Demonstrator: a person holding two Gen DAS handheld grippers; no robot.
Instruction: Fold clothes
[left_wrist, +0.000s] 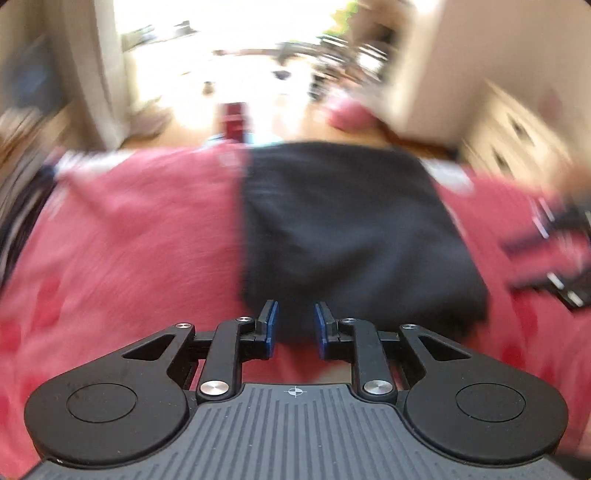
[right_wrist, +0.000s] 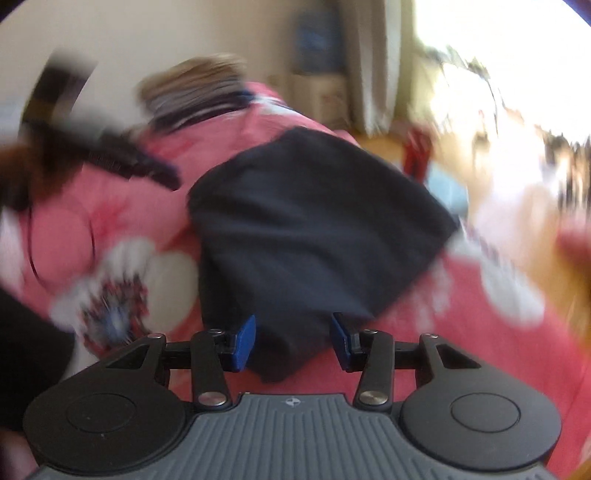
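Both views motion-blurred, so detail is limited.

Dark navy garment (left_wrist: 354, 236) lies flat on the pink bedspread (left_wrist: 129, 240), already in a rough rectangle; I judge it part-folded and laid out mid-bed so both grippers can reach its near edge.

L gripper (left_wrist: 295, 328): jaws part open, moderate gap, nothing between the pads. It sits at the garment's near hem, towards that hem's left end. Contact w/ cloth: cannot tell.

R gripper (right_wrist: 293, 341): jaws wider apart, straddling the garment's (right_wrist: 314, 229) near corner, cloth in the gap but not pinched.

Orientation: in L view the long axis runs away from me, near hem to far edge at the foot of the bed. In R view it looks skewed, far end swinging right.

Striped clothes pile (right_wrist: 199, 96) far left on bed, well apart. Other gripper (left_wrist: 550, 251) shows at right edge of L view.
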